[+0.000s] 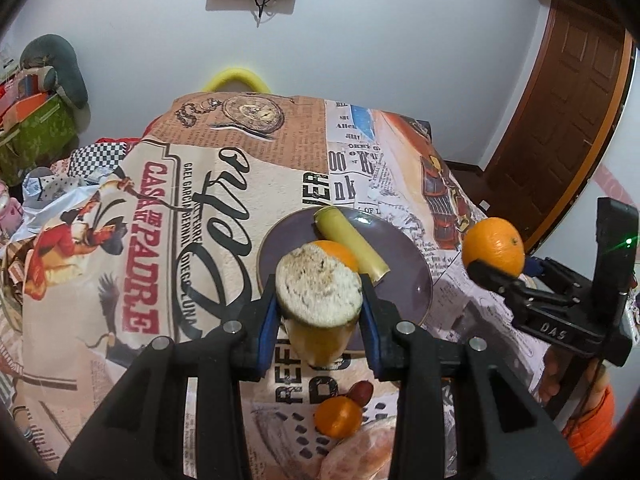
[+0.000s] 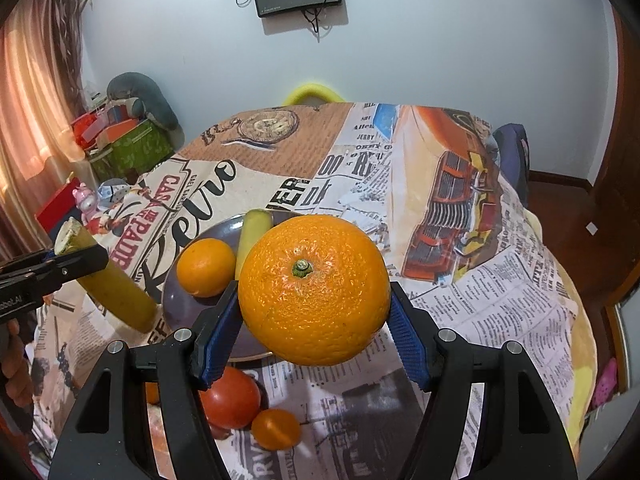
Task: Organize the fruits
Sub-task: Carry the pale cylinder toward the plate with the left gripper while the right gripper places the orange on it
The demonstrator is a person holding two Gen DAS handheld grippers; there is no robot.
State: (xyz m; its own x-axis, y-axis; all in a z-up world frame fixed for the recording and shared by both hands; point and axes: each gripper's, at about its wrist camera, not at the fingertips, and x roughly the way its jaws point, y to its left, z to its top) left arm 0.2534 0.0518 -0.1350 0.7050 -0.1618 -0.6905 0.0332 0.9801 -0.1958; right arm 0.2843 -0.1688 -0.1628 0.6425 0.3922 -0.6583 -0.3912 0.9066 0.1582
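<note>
My left gripper point(image 1: 320, 314) is shut on a yellow-green cane stalk point(image 1: 319, 286), held off the table with its pale cut end facing the camera. In the right wrist view the same stalk point(image 2: 108, 284) hangs tilted at the left in the left gripper point(image 2: 68, 258). My right gripper point(image 2: 314, 312) is shut on a large orange point(image 2: 314, 290), its blue pads pressing both sides. That orange point(image 1: 494, 252) shows in the right gripper point(image 1: 492, 266) at the right of the left wrist view. Between them lies a purple plate point(image 1: 408, 280) point(image 2: 180, 292) with a smaller orange point(image 1: 340, 254) point(image 2: 206, 266) and another stalk piece point(image 1: 352, 244) point(image 2: 254, 236).
A printed cloth point(image 1: 140, 240) covers the table. Near the front edge lie a red tomato point(image 2: 230, 398), a small orange fruit point(image 2: 276, 428) point(image 1: 338, 418) and a reddish-brown fruit point(image 1: 362, 394). Clutter and boxes point(image 2: 128, 148) stand beyond the left edge. A wooden door point(image 1: 560, 128) is at the right.
</note>
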